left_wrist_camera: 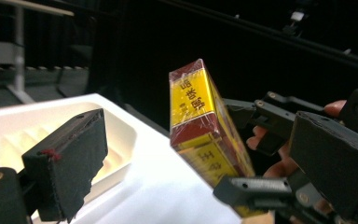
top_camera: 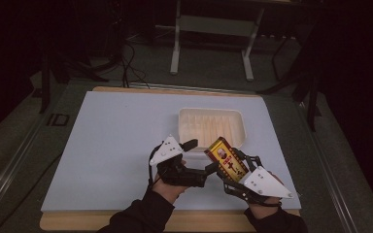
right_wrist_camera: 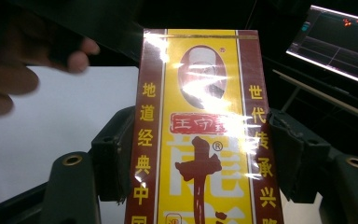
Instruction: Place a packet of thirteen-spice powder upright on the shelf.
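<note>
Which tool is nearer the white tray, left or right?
Right. The right tool holds the yellow-and-red box, whose top end reaches the white tray's near rim. The left tool, open, sits farther out, left of the tray's near corner.

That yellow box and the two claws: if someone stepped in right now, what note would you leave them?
Right gripper: shut on the box, held tilted above the table, just in front of the tray.
Left gripper: open, jaws on either side of the box, not touching it.
Tray: white, holds nothing that I can see.
Done: box lifted off the table.
Left: probably set the box in the tray, though that is a guess; the left gripper may be about to take it.
</note>
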A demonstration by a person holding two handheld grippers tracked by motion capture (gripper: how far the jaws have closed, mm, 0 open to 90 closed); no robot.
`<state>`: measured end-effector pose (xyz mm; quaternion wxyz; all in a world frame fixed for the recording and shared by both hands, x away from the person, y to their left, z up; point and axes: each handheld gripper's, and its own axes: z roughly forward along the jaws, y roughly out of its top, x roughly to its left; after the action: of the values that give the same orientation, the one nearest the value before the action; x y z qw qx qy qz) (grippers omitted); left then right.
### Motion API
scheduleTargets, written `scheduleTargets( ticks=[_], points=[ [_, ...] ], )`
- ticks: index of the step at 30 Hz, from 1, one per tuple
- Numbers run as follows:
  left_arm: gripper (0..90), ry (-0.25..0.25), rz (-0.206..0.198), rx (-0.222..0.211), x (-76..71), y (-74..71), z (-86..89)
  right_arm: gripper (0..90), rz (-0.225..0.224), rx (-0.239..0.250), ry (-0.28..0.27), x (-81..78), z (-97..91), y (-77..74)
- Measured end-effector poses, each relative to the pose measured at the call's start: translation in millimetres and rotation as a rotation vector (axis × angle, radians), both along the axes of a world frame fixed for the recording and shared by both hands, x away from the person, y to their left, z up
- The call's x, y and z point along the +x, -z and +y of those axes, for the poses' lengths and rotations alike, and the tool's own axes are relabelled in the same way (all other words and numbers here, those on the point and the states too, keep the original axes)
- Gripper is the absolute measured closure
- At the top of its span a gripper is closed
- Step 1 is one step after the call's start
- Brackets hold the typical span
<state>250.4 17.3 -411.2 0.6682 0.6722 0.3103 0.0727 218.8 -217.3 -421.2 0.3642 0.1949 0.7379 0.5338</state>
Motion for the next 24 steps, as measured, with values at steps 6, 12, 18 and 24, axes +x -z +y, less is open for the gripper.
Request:
scheduleTargets(
  ticks=[6, 12, 18, 24],
  points=[
    [19.7, 0.022, 0.075, -0.073, 8.9, 10.4, -7.7, 32.1, -0.003, -0.002, -0.020, -1.2, 2.5, 2.7],
    [44.9, 0.008, 0.082, -0.120, 7.9, 16.4, -8.0, 32.1, -0.006, -0.008, -0.031, -1.6, 3.9, 5.2],
    [58.9, 0.005, 0.083, -0.128, 4.8, 15.1, -6.8, 32.1, -0.002, -0.014, -0.038, 0.1, 4.3, 7.2],
    [64.5, 0.009, 0.088, -0.119, 4.6, 13.0, -7.2, 31.9, -0.007, -0.016, -0.025, 0.5, 5.1, 10.1]
  ],
)
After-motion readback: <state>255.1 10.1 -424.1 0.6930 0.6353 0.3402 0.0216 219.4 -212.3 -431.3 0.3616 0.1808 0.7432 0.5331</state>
